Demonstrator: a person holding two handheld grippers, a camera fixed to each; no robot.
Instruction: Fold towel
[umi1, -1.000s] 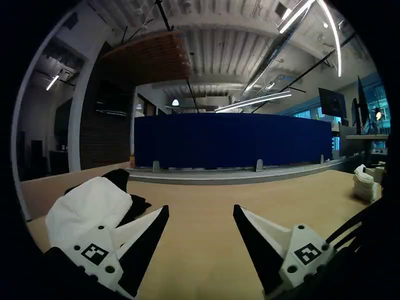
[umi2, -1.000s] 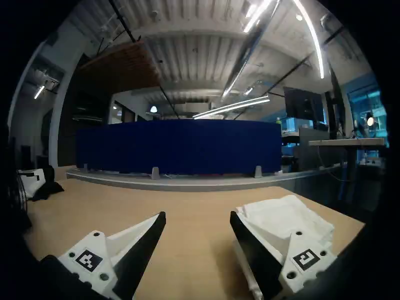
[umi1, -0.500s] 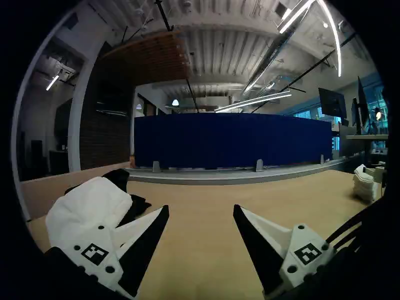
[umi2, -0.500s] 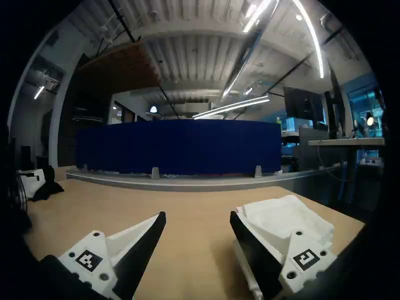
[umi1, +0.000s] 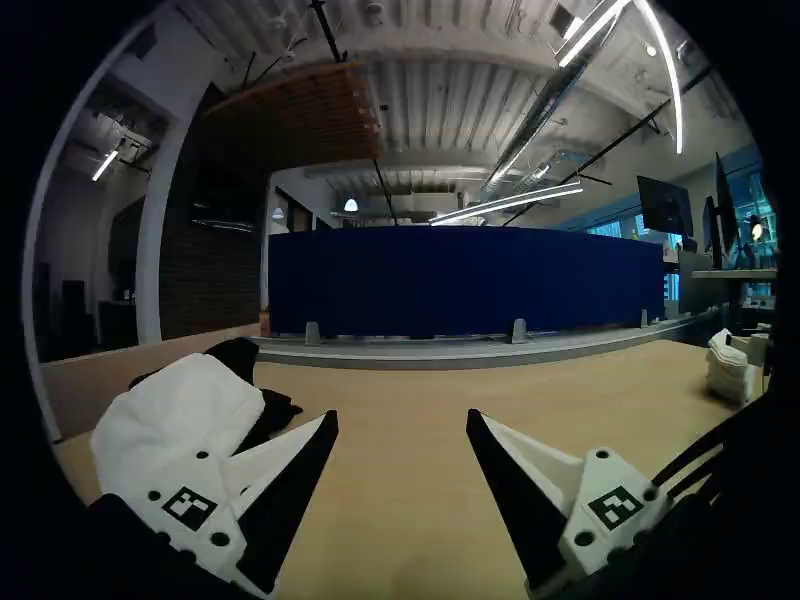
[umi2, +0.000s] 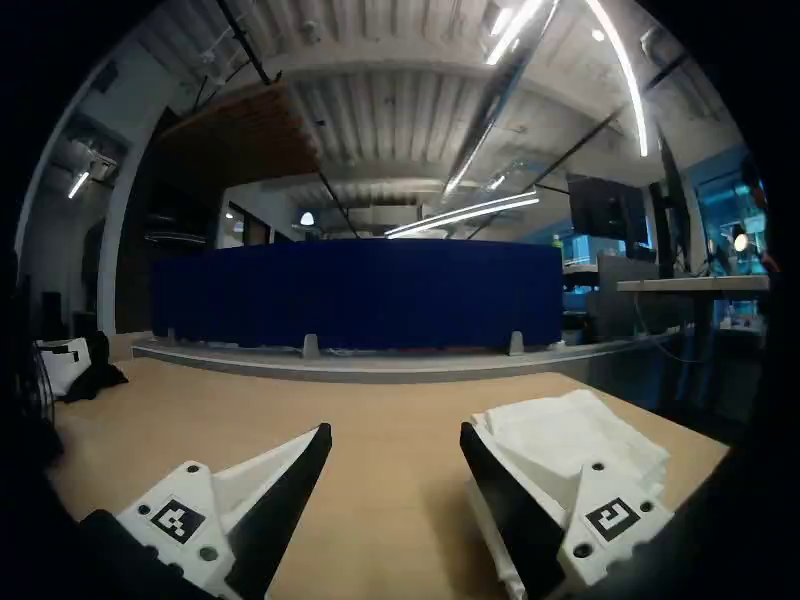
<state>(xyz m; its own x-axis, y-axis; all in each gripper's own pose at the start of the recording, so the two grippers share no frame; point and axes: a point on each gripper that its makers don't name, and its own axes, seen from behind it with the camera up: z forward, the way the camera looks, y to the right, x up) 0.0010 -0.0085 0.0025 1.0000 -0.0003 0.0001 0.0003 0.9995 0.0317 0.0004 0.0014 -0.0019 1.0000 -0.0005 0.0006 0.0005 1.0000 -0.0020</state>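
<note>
A loose white towel (umi1: 180, 412) lies bunched on the wooden table (umi1: 400, 400), partly behind my left gripper's left finger, with a black cloth (umi1: 255, 385) under and behind it. My left gripper (umi1: 401, 415) hovers low over the table, open, with nothing between its fingers. A neat stack of folded white towels (umi2: 565, 432) sits on the table (umi2: 330, 400) just behind my right gripper's right finger. My right gripper (umi2: 395, 430) is open and holds nothing. The same stack (umi1: 730, 365) shows small at the far right of the left gripper view.
A long blue partition (umi1: 460, 280) on a grey base runs along the table's far side (umi2: 350, 295). A small white and black heap (umi2: 70, 368) lies at the table's far left in the right gripper view. Desks with monitors (umi2: 610, 215) stand beyond the right edge.
</note>
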